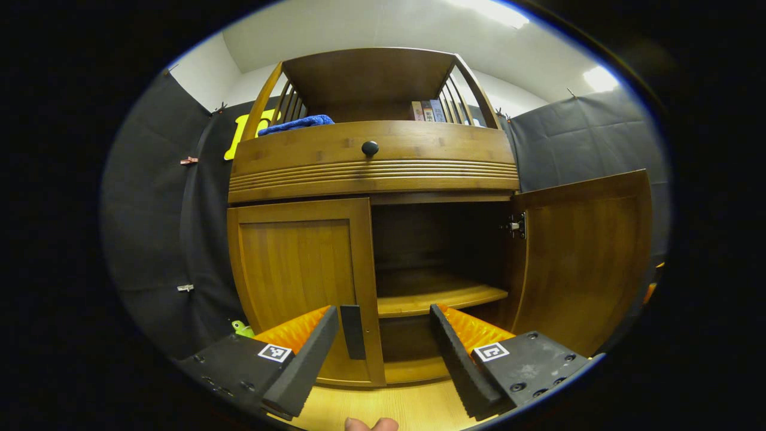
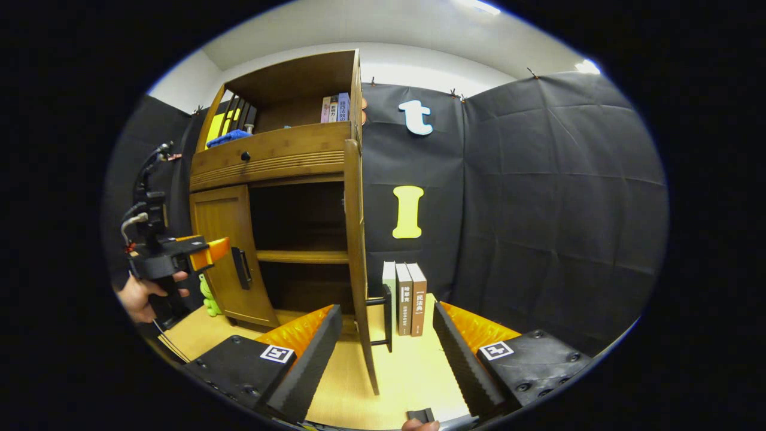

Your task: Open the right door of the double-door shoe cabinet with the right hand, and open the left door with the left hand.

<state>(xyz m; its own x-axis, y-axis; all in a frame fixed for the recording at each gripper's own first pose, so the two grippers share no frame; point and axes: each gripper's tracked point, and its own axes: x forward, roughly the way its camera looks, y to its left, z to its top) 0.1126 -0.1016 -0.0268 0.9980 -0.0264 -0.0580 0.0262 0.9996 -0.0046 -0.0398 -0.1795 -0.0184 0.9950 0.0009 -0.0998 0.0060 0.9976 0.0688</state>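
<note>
The wooden shoe cabinet faces me in the left gripper view. Its left door is closed, with a black handle near the inner edge. My left gripper is open just in front of that door, and the handle lies between the fingers, close to the left finger. The right door stands swung out, baring the shelf. In the right gripper view the right door shows edge-on, its handle ahead between the fingers of my open right gripper. The left gripper hovers by the left door.
Three books stand on the wooden floor just right of the open door. A green toy sits left of the cabinet. Above the doors is a drawer with a black knob, and a blue cloth lies on top. A hand holds the left gripper.
</note>
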